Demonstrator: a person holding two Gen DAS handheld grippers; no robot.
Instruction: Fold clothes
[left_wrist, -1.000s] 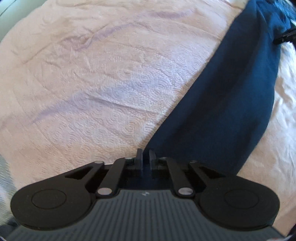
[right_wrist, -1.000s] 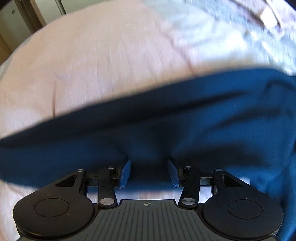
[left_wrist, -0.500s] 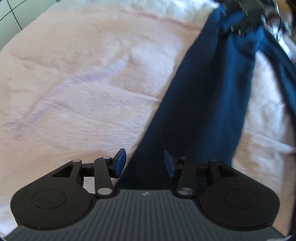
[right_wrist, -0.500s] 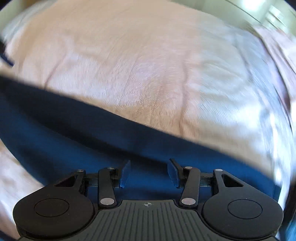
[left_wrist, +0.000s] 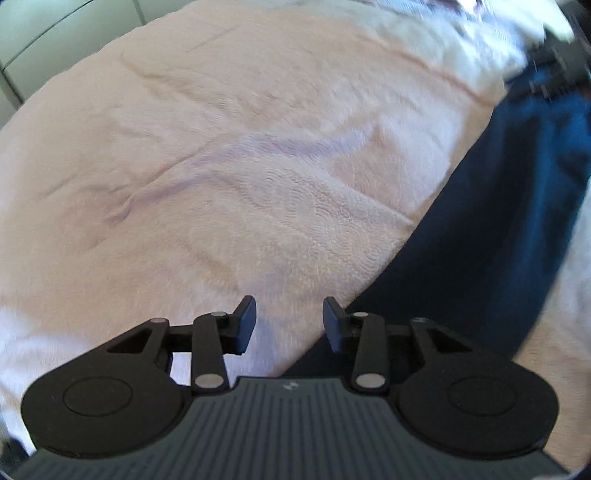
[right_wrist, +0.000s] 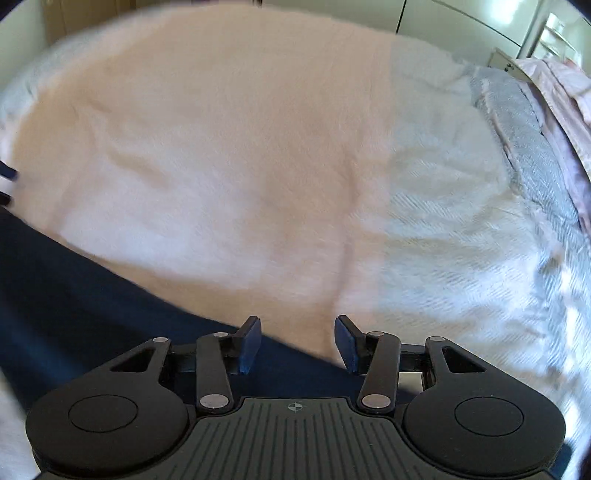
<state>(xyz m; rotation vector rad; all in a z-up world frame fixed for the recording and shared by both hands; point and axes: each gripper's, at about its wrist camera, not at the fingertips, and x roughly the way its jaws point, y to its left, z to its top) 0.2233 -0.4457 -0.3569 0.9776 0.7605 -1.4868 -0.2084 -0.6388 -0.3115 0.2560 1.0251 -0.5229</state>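
A long navy garment (left_wrist: 480, 240) lies flat on the pink bedspread (left_wrist: 221, 166), running from the lower middle to the upper right of the left wrist view. My left gripper (left_wrist: 290, 314) hovers over the bedspread just left of the garment's edge. Its jaws are closing a little and hold nothing between them. In the right wrist view the same navy garment (right_wrist: 92, 295) fills the lower left. My right gripper (right_wrist: 297, 332) stands open above its edge, with no cloth pinched between the pads.
The pink bedspread (right_wrist: 221, 147) gives way to a pale grey-blue blanket (right_wrist: 517, 147) at the right, with pink striped fabric (right_wrist: 569, 92) beyond it. Pale cabinet doors (right_wrist: 480, 22) stand behind the bed. A blurred dark shape (left_wrist: 554, 62) sits at the garment's far end.
The left gripper went from shut on the navy cloth's edge to open, then shifted left off the cloth. The right gripper swung round, so the garment now lies at its lower left.
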